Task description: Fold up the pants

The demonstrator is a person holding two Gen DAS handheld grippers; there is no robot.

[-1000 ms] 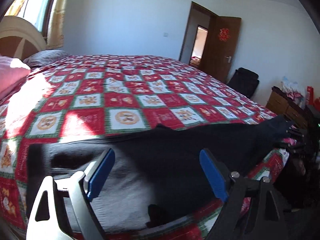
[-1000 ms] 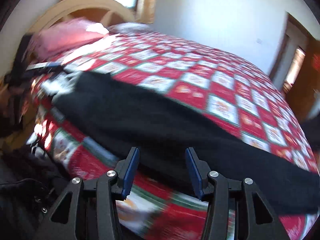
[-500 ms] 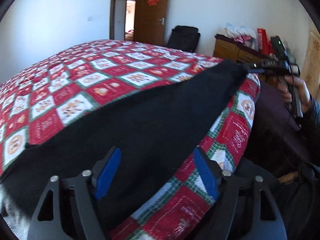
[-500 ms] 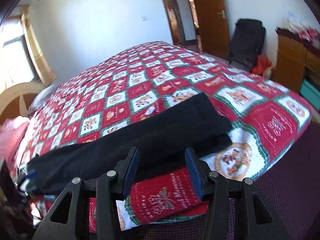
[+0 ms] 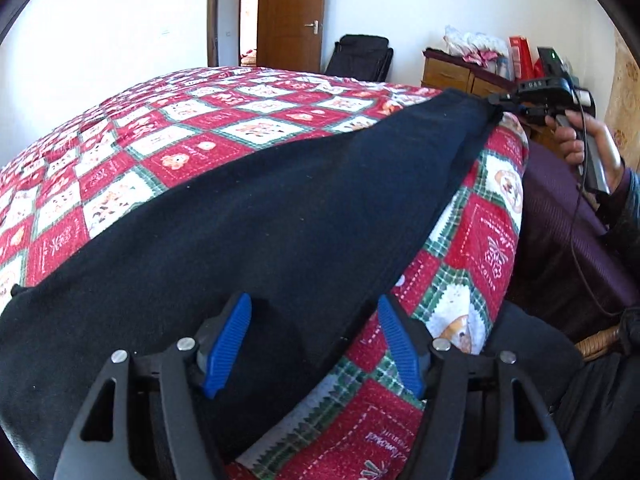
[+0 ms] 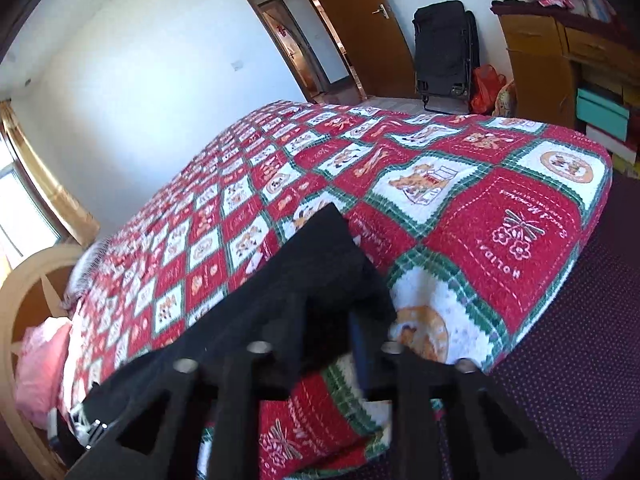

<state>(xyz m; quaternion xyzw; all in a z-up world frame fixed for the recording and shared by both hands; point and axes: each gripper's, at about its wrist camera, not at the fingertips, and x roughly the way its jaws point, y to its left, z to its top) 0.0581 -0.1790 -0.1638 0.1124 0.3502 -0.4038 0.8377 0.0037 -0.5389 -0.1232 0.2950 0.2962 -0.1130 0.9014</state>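
Two claws at work on one pair of black pants [image 5: 280,216], stretched long along the near edge of the bed.

Right gripper [image 6: 320,344]: clenched on the cuff end of the pants. Jaws have just been closing, dark cloth bunched between them. Seen from the left wrist camera, this gripper sits far right, pinching the hem, a hand [image 5: 588,140] on its handle.

Left gripper [image 5: 316,340]: released, jaws have just been narrowing. Blue pads [image 5: 228,340] straddle the near hem of the waist end; the left pad rests over black cloth, the right pad over the quilt [image 5: 472,248]. Pads do not appear to press the fabric yet.

Judgement on the step: left claw needs a firm pinch on the waistband edge before any lift. Best to slide the lower finger under every layer so no single ply is taken alone, then shut fully. With both ends gripped, keep the cloth lightly taut while carrying one end over the other, so the fold lands square. Risk: catching the quilt along with the pants.

Surroundings: red, white and green patchwork quilt covers the bed; wooden door [image 5: 292,16] far, wooden dresser [image 5: 452,74] far right, headboard [image 6: 24,280] far left in the right wrist view.
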